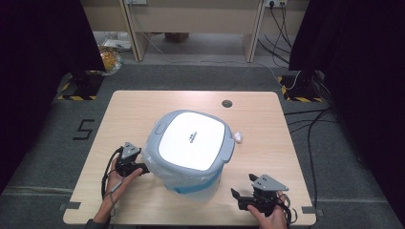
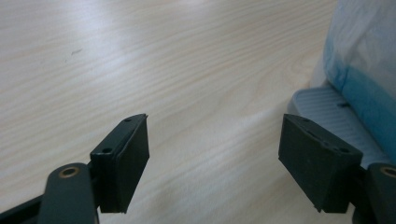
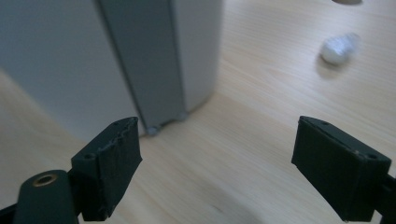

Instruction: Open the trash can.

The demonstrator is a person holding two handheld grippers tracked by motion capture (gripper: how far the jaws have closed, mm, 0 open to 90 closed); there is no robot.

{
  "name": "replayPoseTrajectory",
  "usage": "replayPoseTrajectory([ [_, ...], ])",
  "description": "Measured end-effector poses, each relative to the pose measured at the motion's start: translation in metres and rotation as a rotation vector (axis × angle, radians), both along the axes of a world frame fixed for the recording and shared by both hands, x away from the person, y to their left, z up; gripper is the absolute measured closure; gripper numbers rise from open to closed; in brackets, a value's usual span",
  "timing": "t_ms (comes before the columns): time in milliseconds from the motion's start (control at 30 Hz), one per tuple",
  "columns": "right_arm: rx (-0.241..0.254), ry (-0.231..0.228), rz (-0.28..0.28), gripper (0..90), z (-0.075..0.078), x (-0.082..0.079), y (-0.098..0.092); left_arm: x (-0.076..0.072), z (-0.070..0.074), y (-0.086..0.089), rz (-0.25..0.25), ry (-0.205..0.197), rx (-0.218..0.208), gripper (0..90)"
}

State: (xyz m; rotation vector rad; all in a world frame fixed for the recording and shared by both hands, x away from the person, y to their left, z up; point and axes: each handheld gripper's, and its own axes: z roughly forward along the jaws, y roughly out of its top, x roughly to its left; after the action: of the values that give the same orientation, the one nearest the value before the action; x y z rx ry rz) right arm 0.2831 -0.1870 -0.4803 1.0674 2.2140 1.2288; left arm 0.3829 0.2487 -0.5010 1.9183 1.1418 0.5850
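Grey plastic bin [image 1: 191,150], rounded-square white lid; crumpled white wad [image 1: 238,137] beside; woodgrain table [image 1: 133,109].

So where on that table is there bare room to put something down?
The far-left corner of the table is bare wood, behind the bin. The right side is open too, past the small white wad. The near edge is crowded: the left gripper sits by the bin and the right gripper near the corner.

Bin [image 1: 191,148]: centre of counter [image 1: 143,105]. Crumpled wad [image 1: 238,137]: just beside bin, right. Left gripper [image 1: 142,168]: at bin's left flank. Right gripper [image 1: 243,200]: near counter's front edge, right of bin, apart.
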Motion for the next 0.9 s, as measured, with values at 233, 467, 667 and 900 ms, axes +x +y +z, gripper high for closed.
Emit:
replayPoseTrajectory([
  [233,0.035,-0.037,0.09,15.3,0.012,-0.015,0.03,0.012,-0.005,-0.014,-0.014,-0.003,0.021,24.2],
  [467,0.069,-0.044,0.095,15.4,0.009,-0.014,0.05,0.013,-0.013,-0.018,-0.028,0.012,0.025,25.7],
  [667,0.141,-0.033,0.1,13.8,0.01,-0.012,0.054,0.011,-0.011,-0.018,-0.028,-0.001,0.01,27.2],
  [900,0.091,-0.042,0.078,5.2,0.013,-0.002,0.056,0.011,-0.013,-0.016,-0.018,0.017,-0.004,33.3],
])
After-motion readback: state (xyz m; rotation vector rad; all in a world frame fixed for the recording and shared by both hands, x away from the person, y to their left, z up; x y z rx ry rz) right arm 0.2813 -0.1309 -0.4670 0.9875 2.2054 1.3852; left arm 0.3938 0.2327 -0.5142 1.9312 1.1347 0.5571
